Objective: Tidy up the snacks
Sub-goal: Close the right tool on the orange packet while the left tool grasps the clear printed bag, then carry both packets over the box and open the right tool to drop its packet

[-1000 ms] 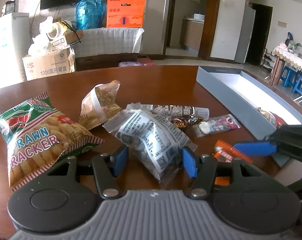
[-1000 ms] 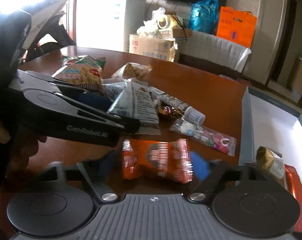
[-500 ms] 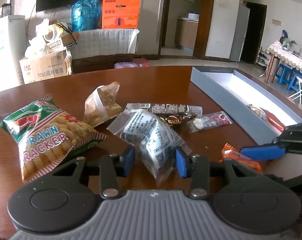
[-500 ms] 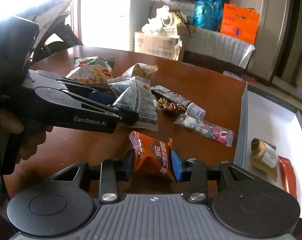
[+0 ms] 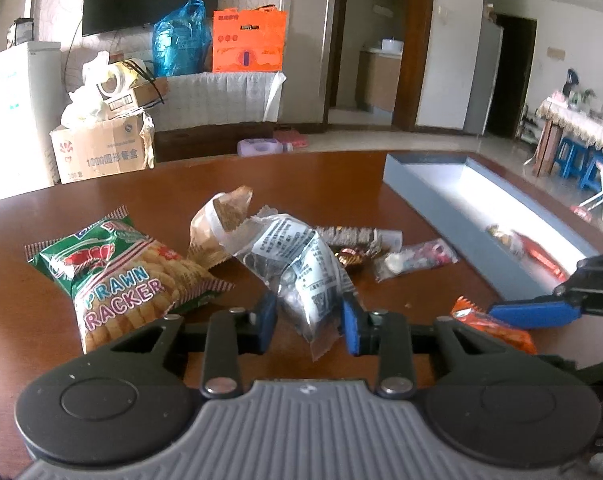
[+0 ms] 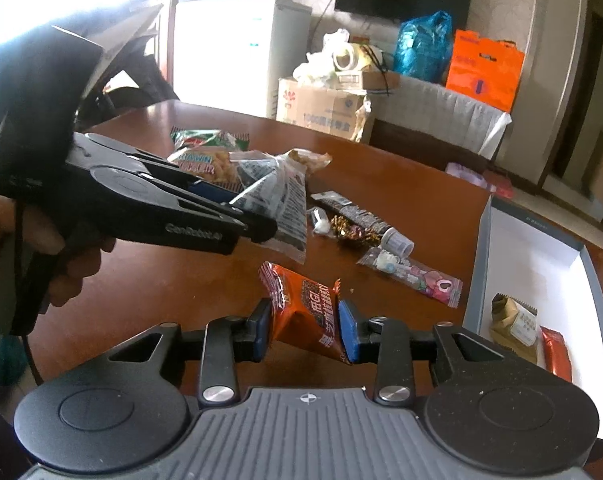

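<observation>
My left gripper (image 5: 309, 322) has its jaws closing on a clear printed snack bag (image 5: 301, 264). The blue pads pinch its crumpled lower end, and the bag hangs a little above the brown table (image 5: 341, 184). The jaws of my right gripper (image 6: 303, 330) are also closing, on an orange snack packet (image 6: 305, 308) that sits squeezed and tilted between the pads, off the table. In the right wrist view the left gripper (image 6: 253, 228) and its bag (image 6: 285, 196) are at the left, with a hand on the handle. The orange packet (image 5: 489, 326) shows low right in the left wrist view.
A grey box (image 6: 481, 248) with a white inside stands at the right, holding a tan packet (image 6: 513, 320) and a red one (image 6: 555, 354). On the table lie a prawn cracker bag (image 5: 117, 272), a tan snack packet (image 5: 221, 228), a dark bar (image 5: 349, 236) and a pink candy pack (image 5: 413, 258).
Both pairs of jaws have narrowed onto their packets. The clear bag and the orange packet have been squeezed and lifted off the table as both hands rose.
</observation>
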`<state>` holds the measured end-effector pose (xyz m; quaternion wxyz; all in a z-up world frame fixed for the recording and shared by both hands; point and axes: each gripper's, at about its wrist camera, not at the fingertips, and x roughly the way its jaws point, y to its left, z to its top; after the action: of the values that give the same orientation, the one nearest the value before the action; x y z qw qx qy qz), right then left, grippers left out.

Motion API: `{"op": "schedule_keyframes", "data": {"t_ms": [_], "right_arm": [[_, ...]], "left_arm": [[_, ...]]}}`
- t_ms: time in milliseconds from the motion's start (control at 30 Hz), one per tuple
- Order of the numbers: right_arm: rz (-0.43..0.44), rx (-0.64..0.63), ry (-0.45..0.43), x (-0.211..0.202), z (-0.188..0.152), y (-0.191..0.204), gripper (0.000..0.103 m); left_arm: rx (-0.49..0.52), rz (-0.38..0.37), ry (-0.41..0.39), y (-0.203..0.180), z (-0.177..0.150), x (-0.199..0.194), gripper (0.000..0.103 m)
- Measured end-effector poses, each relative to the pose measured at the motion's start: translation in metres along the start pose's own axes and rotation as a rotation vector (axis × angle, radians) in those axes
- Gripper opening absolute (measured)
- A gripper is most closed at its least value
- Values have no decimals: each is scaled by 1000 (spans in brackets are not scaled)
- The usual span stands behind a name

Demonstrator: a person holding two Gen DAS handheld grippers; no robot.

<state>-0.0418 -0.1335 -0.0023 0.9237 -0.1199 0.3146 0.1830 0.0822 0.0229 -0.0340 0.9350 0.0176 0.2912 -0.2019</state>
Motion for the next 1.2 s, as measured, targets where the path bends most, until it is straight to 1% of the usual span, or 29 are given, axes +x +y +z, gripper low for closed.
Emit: {"op": "schedule_keyframes", "data": {"t_ms": [200,367,467,633,900,1200], "right_arm": [[-1,21,-28,-5,3,-5,36],[-5,31,-42,-8,7,-7,36],[-12,42,-58,-14,8,-9,36],[-34,75,-80,-25,8,-23,36],[-109,151,-102,-44,4,-60,36],[-225,251,-114,-62,-14,-109,36]], "left_arm": [[37,-1,-8,-9,3,-7,30],[38,12,-6,-14,6,-9,30],[42,14,-16,-20,12,-11,30],[53,-2,-40,-36,23,-15,30],[74,-54,-58,-80,40,-4,30],[98,-105,-60,-130,45,11,30]]}}
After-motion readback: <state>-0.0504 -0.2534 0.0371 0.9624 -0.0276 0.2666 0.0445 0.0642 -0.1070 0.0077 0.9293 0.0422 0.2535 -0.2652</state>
